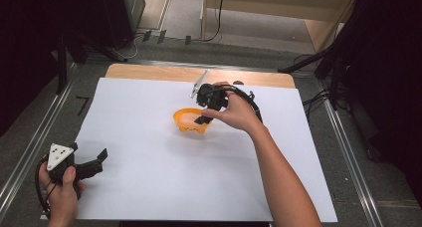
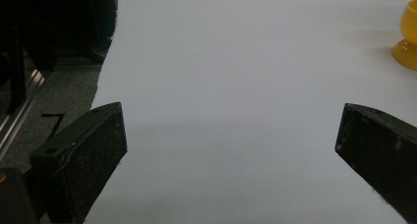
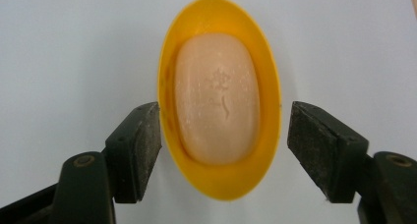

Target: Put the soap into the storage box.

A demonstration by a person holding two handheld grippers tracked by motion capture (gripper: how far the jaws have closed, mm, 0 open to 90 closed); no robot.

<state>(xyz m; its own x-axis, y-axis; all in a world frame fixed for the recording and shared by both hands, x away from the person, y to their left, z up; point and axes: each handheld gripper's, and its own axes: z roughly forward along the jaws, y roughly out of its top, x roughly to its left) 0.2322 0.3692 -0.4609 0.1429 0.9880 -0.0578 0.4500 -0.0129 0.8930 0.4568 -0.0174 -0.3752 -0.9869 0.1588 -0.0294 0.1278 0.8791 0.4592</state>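
An orange-yellow oval soap dish point(image 1: 185, 118) stands near the middle-back of the white sheet point(image 1: 149, 187), with a pale peach bar of soap point(image 3: 216, 96) lying in it. My right gripper point(image 1: 203, 120) points down over the dish point(image 3: 221, 187). In the right gripper view its jaws point(image 3: 223, 145) straddle the dish's near end: the left pad sits at the rim and the right pad stands a little clear of it. My left gripper point(image 1: 99, 161) rests at the sheet's front-left corner, jaws wide open point(image 2: 231, 135) with nothing between them. The dish point(image 2: 408, 37) shows far off at the right edge of the left gripper view.
A silver metal strip point(image 1: 199, 83) lies at the back of the sheet behind the right gripper. The wooden table edge point(image 1: 149, 71) borders the sheet at the back. Metal rails point(image 1: 30, 147) and dark stands flank the table, and a cable loops from each gripper.
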